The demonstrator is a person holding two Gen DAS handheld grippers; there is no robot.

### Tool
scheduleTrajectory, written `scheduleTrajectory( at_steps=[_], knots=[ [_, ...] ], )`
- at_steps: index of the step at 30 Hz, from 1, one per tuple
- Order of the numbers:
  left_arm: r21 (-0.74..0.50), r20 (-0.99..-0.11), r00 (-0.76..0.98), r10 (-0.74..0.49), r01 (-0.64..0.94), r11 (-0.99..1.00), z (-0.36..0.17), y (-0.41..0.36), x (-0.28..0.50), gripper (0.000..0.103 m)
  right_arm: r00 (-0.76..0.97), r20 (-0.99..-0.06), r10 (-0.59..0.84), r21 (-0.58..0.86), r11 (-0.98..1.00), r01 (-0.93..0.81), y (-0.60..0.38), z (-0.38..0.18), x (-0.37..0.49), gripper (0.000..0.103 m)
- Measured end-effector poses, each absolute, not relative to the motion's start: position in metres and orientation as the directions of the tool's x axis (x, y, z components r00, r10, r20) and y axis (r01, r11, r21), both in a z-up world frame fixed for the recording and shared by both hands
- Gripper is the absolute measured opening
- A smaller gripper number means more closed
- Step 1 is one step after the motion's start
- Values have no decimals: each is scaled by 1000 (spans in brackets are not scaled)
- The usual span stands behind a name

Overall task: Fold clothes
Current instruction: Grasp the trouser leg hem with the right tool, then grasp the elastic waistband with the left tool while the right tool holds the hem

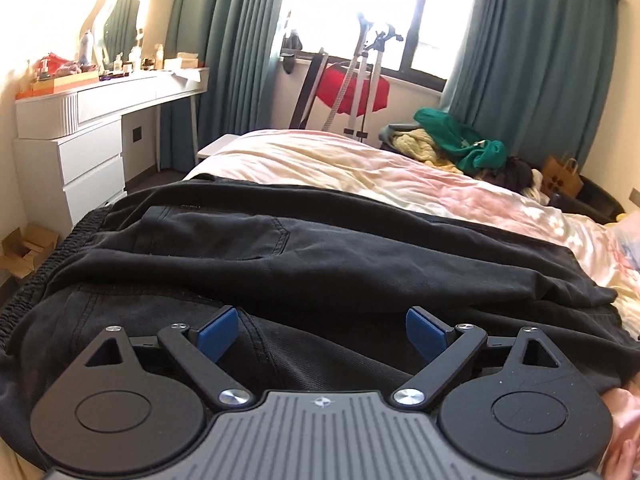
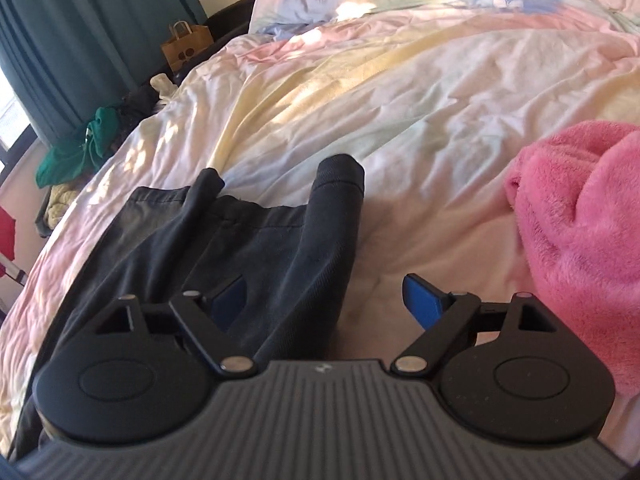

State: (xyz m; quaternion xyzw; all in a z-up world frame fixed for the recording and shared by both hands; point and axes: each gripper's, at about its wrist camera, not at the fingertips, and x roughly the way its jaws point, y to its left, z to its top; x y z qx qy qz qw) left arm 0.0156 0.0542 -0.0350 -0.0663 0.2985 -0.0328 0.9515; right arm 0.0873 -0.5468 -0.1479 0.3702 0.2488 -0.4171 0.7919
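A pair of black trousers point(image 1: 280, 256) lies across the bed, elastic waistband at the left, a back pocket facing up. My left gripper point(image 1: 322, 334) is open just above the trousers near their front edge, its blue pads wide apart with nothing between them. In the right wrist view the leg ends of the trousers point(image 2: 256, 236) lie on the pastel duvet point(image 2: 400, 100), one hem bunched up. My right gripper point(image 2: 326, 300) is open over the right edge of the leg, its left pad above the cloth, its right pad above the duvet.
A pink fleece garment point(image 2: 580, 216) lies on the bed at the right. A pile of green and yellow clothes point(image 1: 452, 140) sits beyond the bed's far side. A white dresser point(image 1: 80, 148) stands at the left. A paper bag point(image 2: 186, 46) stands by the curtain.
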Motion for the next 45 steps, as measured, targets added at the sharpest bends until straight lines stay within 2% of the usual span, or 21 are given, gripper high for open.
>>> scheduleTrajectory(
  at_steps=[6,8,10,12,13,15,17,21,27,36,40,45],
  knots=[
    [-157,-594,799,-92,-4,988,-46,49,25,93,606,-688,-400,508,331,795,-556,-163,84,86],
    [-169,-600,795,-90,-16,986,-49,49,28,93,634,-671,-384,526,356,773,-557,-164,86,69],
    [-185,-602,793,-88,-32,982,-51,50,30,93,657,-667,-350,551,362,752,-558,-166,88,63],
    [-194,-604,792,-85,-43,980,-53,50,31,93,679,-663,-316,578,361,732,-559,-168,90,40],
    [-197,-604,792,-84,-46,979,-53,50,32,93,684,-662,-307,585,360,727,-559,-168,90,37],
    [-200,-605,792,-82,-51,979,-54,50,32,93,701,-647,-301,598,371,711,-557,-167,90,13],
    [-202,-607,791,-80,-56,978,-54,50,33,93,727,-616,-305,616,389,685,-555,-163,89,8],
    [-214,-617,784,-75,-76,974,-54,54,32,93,750,-568,-339,616,430,660,-549,-154,85,7],
    [-282,-622,780,-71,-138,950,-38,84,19,93,734,-576,-359,599,426,678,-549,-150,81,7],
    [-173,-646,756,107,-282,944,-1,148,-9,93,714,-577,-396,541,470,698,-544,-144,83,6],
    [-131,-627,756,185,-337,932,6,176,-28,95,706,-585,-399,520,484,704,-543,-143,85,6],
    [-235,-654,734,182,-427,873,0,208,-33,95,692,-604,-395,505,482,716,-542,-144,87,6]
  ],
)
